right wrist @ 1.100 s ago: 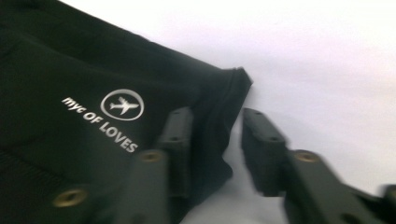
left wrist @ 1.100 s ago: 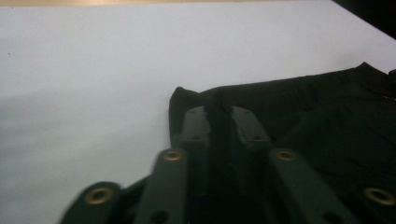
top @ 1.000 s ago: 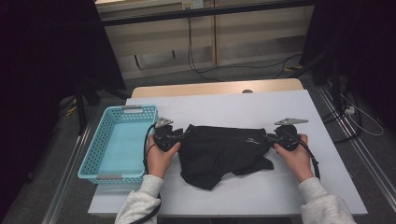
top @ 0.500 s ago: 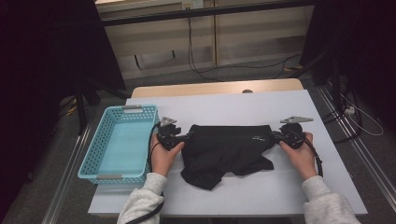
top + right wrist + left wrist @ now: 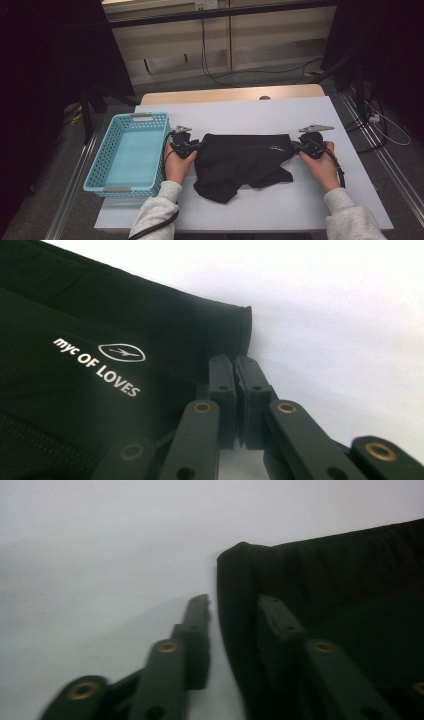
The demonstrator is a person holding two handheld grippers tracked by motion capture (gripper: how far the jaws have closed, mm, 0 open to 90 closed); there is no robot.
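The black shorts (image 5: 241, 162) lie spread on the white table (image 5: 260, 112) between both hands, and look light, limp and thin, so they should sag anywhere unsupported; the firmer waistband corners are the best holds. The right gripper (image 5: 236, 371) is pressed together, pinching the edge beside the white "myc OF LOVES" print (image 5: 100, 364), while the left gripper (image 5: 235, 605), jaws just closing, straddles the opposite corner without clamping it. A turquoise basket (image 5: 102, 170) stands left on the matte tabletop; beyond lie cables and dark curtains.

High view overhead, facing forward; gripper views close, sharing black garment (image 5: 240, 162).
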